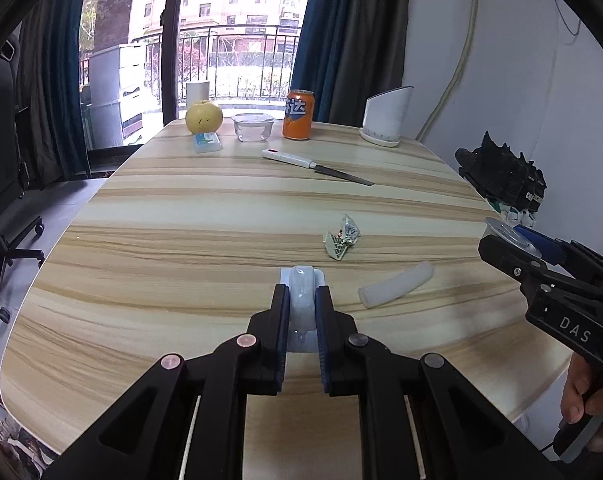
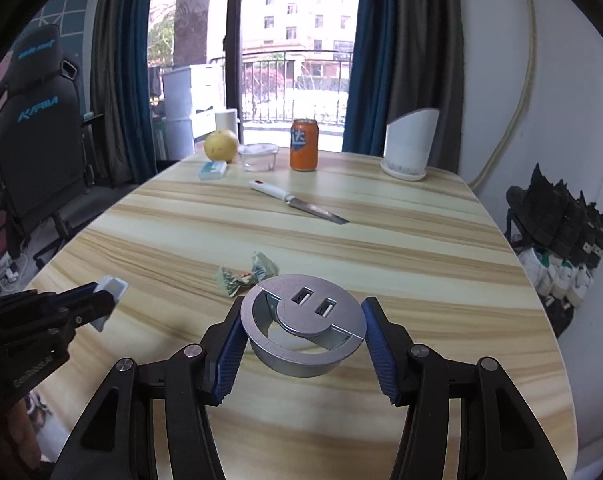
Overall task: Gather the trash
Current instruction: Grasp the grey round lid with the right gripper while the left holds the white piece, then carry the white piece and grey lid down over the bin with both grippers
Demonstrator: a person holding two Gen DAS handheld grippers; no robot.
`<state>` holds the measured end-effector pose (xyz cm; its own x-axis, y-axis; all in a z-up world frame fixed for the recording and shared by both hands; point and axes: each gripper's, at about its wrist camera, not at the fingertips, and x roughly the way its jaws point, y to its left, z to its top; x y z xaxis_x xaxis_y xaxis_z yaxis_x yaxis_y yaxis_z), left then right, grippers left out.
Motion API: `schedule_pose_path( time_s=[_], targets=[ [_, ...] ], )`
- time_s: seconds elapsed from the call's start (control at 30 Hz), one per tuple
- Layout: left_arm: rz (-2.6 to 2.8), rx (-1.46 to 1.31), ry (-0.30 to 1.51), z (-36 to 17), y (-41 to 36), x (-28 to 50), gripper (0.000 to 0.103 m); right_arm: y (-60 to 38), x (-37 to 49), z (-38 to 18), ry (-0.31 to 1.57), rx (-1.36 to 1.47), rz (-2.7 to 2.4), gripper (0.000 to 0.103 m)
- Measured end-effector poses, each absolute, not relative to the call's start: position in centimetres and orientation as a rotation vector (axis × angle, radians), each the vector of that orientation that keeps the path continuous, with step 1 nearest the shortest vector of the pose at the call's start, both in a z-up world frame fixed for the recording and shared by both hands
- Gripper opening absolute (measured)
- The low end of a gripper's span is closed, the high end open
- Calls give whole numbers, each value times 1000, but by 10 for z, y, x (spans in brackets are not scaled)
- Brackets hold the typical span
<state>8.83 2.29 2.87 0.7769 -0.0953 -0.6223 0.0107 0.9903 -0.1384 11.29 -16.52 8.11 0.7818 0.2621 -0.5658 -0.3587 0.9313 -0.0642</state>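
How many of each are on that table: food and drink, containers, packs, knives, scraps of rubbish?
Food and drink: 2, yellow fruit, orange can
Containers: 2, clear tub, white holder
Packs: 1, blue-white pack
Knife: 1
Scraps: 2, crumpled wrapper, white tube
Total: 8

"DAS" on right gripper (image 1: 515, 240), "达" on orange can (image 1: 298, 115), "KARMA"-like lettering on chair (image 2: 33, 116)

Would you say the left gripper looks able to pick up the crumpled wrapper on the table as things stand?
Probably not yet: the left gripper is shut on a white plastic piece. The path across the table to the crumpled wrapper looks free.
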Motion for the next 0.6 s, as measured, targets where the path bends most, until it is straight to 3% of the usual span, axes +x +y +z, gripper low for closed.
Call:
schedule_pose_path(
  time_s=[0.6],
  targets=[
    [-113,-26,598,31,-34,17,9,-197,6,69,533,-121,393,55]
  ],
)
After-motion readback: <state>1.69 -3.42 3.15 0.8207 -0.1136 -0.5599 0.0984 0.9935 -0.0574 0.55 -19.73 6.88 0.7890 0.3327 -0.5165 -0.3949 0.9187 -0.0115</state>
